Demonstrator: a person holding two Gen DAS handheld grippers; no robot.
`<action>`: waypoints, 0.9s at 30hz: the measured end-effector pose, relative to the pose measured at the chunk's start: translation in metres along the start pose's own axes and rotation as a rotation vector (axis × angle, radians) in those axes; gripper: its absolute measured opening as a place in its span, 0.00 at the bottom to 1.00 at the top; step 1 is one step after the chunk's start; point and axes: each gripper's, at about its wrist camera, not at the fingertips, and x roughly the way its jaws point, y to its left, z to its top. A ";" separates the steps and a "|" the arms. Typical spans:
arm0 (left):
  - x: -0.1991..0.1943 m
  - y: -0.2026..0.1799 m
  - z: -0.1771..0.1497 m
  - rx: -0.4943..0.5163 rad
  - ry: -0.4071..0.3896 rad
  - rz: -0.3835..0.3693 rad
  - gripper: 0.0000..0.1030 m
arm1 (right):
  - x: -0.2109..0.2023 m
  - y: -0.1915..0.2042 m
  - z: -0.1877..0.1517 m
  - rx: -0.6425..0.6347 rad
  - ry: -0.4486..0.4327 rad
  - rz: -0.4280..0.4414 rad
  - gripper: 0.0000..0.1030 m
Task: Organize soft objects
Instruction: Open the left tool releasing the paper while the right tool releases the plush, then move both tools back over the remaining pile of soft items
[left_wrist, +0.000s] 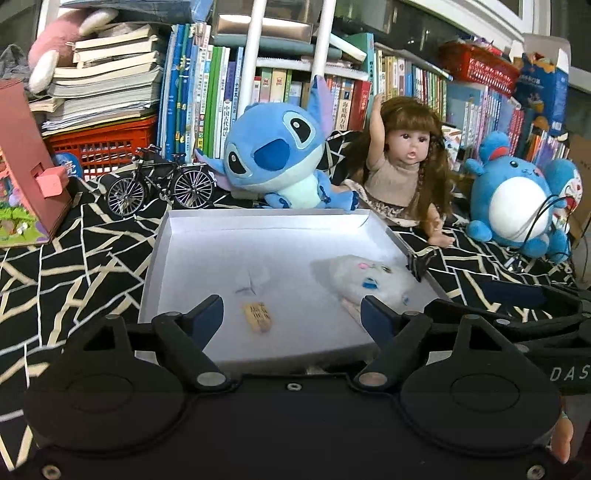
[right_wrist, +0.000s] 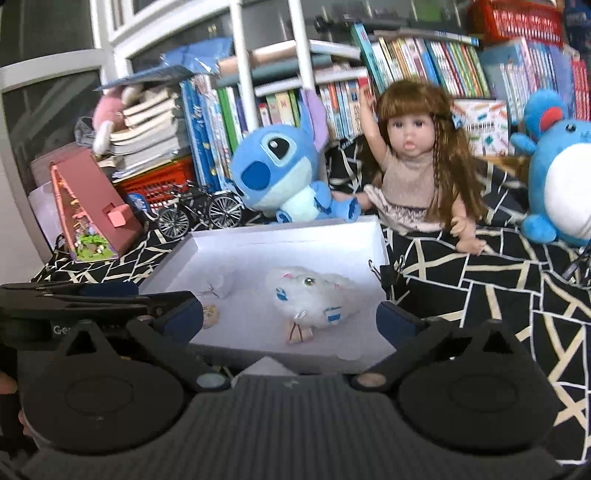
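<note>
A shallow white box (left_wrist: 184, 236) (right_wrist: 380, 236) lies on the patterned cloth. A small white fluffy plush (left_wrist: 373, 280) (right_wrist: 314, 295) lies inside it at the right. A small tan tag (left_wrist: 260, 317) (right_wrist: 211, 314) lies in it at the left. Behind the box sit a blue Stitch plush (left_wrist: 277, 155) (right_wrist: 277, 170), a long-haired doll (left_wrist: 402, 162) (right_wrist: 410, 162) and a round blue plush (left_wrist: 517, 199) (right_wrist: 561, 177). My left gripper (left_wrist: 291, 314) is open and empty over the box's near edge. My right gripper (right_wrist: 291, 317) is open and empty, just short of the white plush.
A model bicycle (left_wrist: 162, 184) (right_wrist: 199, 214) and a pink toy house (left_wrist: 26, 162) (right_wrist: 92, 206) stand at the left. Bookshelves, stacked books and red baskets (left_wrist: 103, 144) fill the back. A black binder clip (left_wrist: 419, 262) (right_wrist: 388, 273) sits on the box's right rim.
</note>
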 end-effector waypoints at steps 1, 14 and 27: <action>-0.005 0.000 -0.004 -0.005 -0.005 0.002 0.79 | -0.004 0.001 -0.002 -0.007 -0.008 0.000 1.00; -0.052 0.001 -0.056 -0.001 -0.072 0.043 0.82 | -0.039 0.016 -0.039 -0.048 -0.058 0.008 1.00; -0.081 0.007 -0.096 0.009 -0.133 0.097 0.89 | -0.059 0.025 -0.071 -0.092 -0.120 -0.011 1.00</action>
